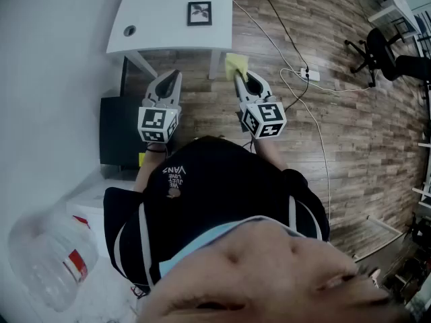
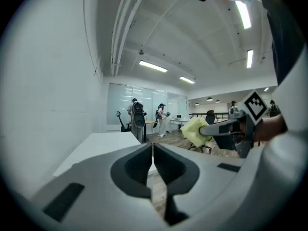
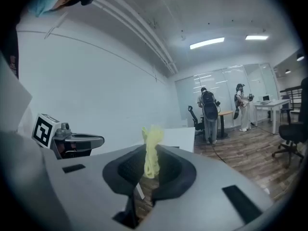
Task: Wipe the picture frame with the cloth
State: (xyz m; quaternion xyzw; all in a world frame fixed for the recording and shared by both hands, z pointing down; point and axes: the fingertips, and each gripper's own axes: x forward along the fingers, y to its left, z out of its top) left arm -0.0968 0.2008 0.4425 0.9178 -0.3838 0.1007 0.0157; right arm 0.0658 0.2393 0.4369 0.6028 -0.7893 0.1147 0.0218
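A small black picture frame (image 1: 199, 13) lies flat on the white table (image 1: 161, 25), near its front right corner. My right gripper (image 1: 240, 79) is shut on a yellow cloth (image 1: 236, 64), held in the air just off the table's front edge; in the right gripper view the cloth (image 3: 151, 150) stands pinched between the jaws. My left gripper (image 1: 172, 78) hovers beside it, below the table's front edge, jaws together with nothing in them. From the left gripper view the cloth (image 2: 196, 130) and the right gripper (image 2: 219, 128) show to the right.
A black box (image 1: 120, 130) stands on the floor left of me. A cable and power strip (image 1: 306, 74) lie on the wood floor, an office chair (image 1: 377, 49) at far right. A large water jug (image 1: 50, 254) sits at lower left. People (image 3: 210, 110) stand far off.
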